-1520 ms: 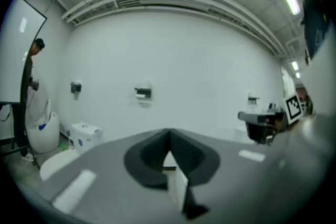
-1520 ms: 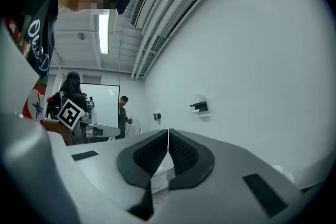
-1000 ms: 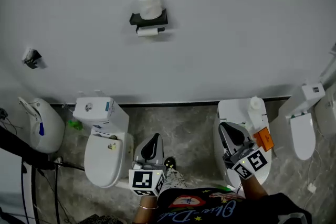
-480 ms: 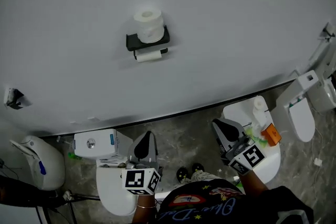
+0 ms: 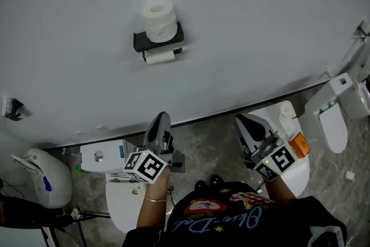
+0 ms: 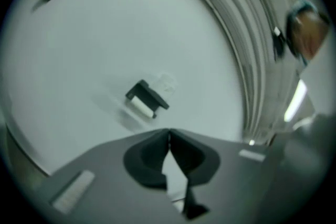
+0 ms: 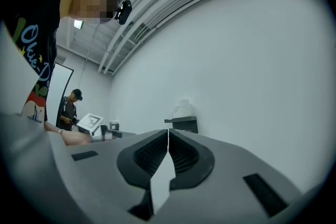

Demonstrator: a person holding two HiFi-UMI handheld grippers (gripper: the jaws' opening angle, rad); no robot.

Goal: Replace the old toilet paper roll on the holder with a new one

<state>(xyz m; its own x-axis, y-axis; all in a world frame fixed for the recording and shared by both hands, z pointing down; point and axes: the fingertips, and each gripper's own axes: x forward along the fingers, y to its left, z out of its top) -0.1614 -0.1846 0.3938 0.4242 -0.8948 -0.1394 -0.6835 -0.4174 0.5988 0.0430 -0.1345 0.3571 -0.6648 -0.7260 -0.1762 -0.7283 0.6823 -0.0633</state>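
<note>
A black wall holder [image 5: 157, 40] carries a full white roll [image 5: 159, 21] standing on its top shelf. A thinner white roll [image 5: 160, 56] hangs on the bar underneath. My left gripper [image 5: 161, 120] is shut and empty, well below the holder, its tip toward the wall. My right gripper [image 5: 239, 122] is also shut and empty, lower right of the holder. In the left gripper view the holder [image 6: 148, 96] and its lower roll [image 6: 140, 107] show above the closed jaws [image 6: 168, 134]. The right gripper view has the holder [image 7: 182, 123] and the top roll [image 7: 183, 108] beyond its closed jaws [image 7: 168, 131].
A white toilet [image 5: 121, 202] with its tank [image 5: 102, 157] stands below the left gripper. A second toilet [image 5: 292, 173] under the right gripper bears a white bottle [image 5: 287, 113] and an orange box [image 5: 299, 144]. More fixtures stand far left [image 5: 36, 176] and right [image 5: 335, 124]. Another person [image 7: 71, 109] stands far off.
Both grippers have risen toward the wall. The left one moved farther and rolled, so its marker cube now faces differently. The head view has shifted, and the holder sits slightly farther left.
</note>
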